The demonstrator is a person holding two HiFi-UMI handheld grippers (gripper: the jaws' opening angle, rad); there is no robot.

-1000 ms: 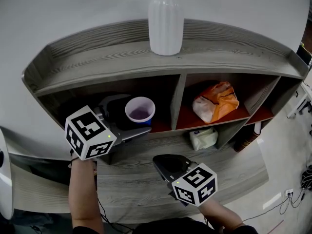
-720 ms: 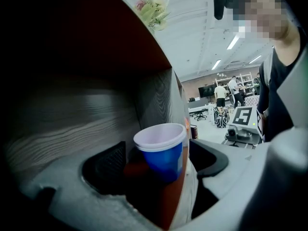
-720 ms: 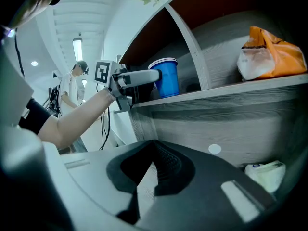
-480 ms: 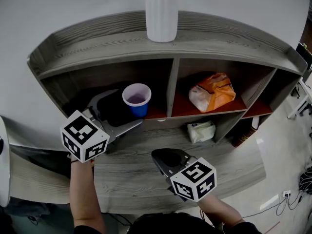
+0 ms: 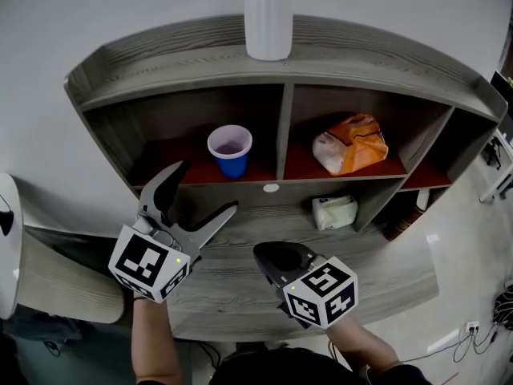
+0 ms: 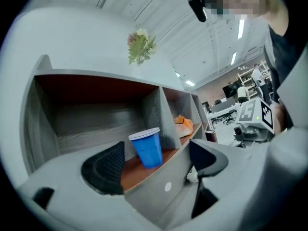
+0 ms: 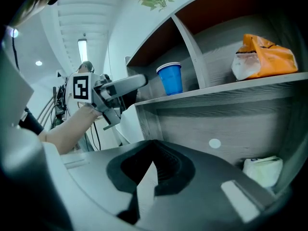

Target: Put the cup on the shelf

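A blue cup (image 5: 230, 152) with a white rim stands upright on the red-brown floor of the left compartment of the grey wooden shelf (image 5: 176, 64), close to the middle divider. My left gripper (image 5: 204, 189) is open and empty, in front of and below that compartment, apart from the cup. In the left gripper view the cup (image 6: 148, 148) shows between the spread jaws of the left gripper (image 6: 155, 170), farther back. My right gripper (image 5: 280, 257) is shut on nothing, low in front of the lower shelf. The right gripper view shows the cup (image 7: 171, 79) up left of the right gripper (image 7: 153, 165).
A white vase (image 5: 268, 18) stands on the shelf top. An orange bag (image 5: 353, 144) lies in the right compartment, and a white packet (image 5: 334, 212) on the lower board beneath it. A white rounded object (image 5: 6, 255) sits at the far left.
The left gripper has drawn back out of the left compartment toward me, jaws open. The cup stays standing on the shelf. The right gripper has hardly moved.
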